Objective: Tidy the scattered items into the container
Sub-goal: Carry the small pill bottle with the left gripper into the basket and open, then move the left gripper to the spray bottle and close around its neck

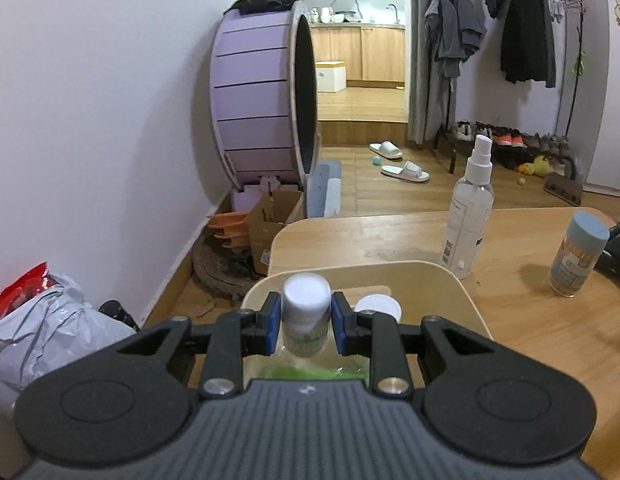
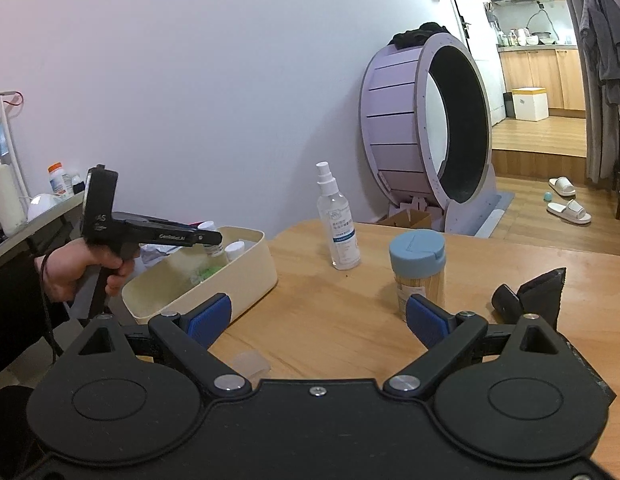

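Note:
My left gripper point(image 1: 305, 320) is shut on a small white-capped bottle point(image 1: 306, 312) and holds it over the cream container point(image 1: 449, 280). In the right wrist view the left gripper point(image 2: 212, 240) holds that bottle point(image 2: 210, 236) above the container point(image 2: 246, 276), beside another white-capped bottle point(image 2: 234, 250) and a green packet point(image 2: 208, 272) inside. My right gripper point(image 2: 317, 320) is open and empty above the table. A clear spray bottle point(image 2: 337, 224) and a blue-lidded toothpick jar point(image 2: 417, 272) stand on the table; they also show in the left wrist view as the spray bottle point(image 1: 469, 208) and the jar point(image 1: 577, 256).
A black folded pouch point(image 2: 529, 296) lies on the table at the right. A small clear plastic box point(image 2: 250, 364) lies near my right gripper. A purple cat wheel point(image 2: 425, 128) stands by the wall. Bags point(image 1: 38, 328) sit left of the table point(image 1: 529, 320).

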`<state>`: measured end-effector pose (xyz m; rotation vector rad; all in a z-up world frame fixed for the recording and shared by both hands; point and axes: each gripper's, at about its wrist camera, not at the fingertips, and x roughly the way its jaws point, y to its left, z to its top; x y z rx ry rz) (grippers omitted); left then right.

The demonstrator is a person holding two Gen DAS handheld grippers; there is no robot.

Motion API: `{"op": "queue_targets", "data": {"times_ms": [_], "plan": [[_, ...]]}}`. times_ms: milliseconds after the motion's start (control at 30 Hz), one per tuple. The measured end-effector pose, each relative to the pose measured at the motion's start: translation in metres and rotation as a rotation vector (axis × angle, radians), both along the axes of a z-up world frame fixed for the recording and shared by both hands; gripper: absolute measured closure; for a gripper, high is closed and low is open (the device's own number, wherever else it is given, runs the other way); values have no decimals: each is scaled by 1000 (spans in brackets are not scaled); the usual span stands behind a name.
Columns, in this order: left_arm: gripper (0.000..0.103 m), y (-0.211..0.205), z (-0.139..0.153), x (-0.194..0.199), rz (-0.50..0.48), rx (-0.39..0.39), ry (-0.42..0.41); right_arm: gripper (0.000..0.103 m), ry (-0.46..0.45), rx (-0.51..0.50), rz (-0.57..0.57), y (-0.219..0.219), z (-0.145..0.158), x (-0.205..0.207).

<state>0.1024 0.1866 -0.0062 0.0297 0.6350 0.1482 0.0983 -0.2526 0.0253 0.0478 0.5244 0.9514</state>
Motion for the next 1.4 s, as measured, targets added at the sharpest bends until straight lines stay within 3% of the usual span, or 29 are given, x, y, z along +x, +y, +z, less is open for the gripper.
{"op": "queue_targets", "data": {"times_ms": [433, 733, 867, 1167, 1400], "plan": [[75, -6, 12, -19, -8, -10, -41, 9, -4, 1, -2, -1, 0, 0], [73, -73, 18, -27, -132, -70, -114, 8, -19, 21, -18, -9, 6, 1], [61, -93, 16, -12, -153, -77, -151, 8, -21, 45, -53, -21, 11, 6], [54, -95, 19, 53, -104, -87, -132, 7, -18, 60, -84, -34, 10, 16], [53, -96, 12, 81, -84, -80, -123, 7, -9, 85, -97, -39, 9, 23]]}}
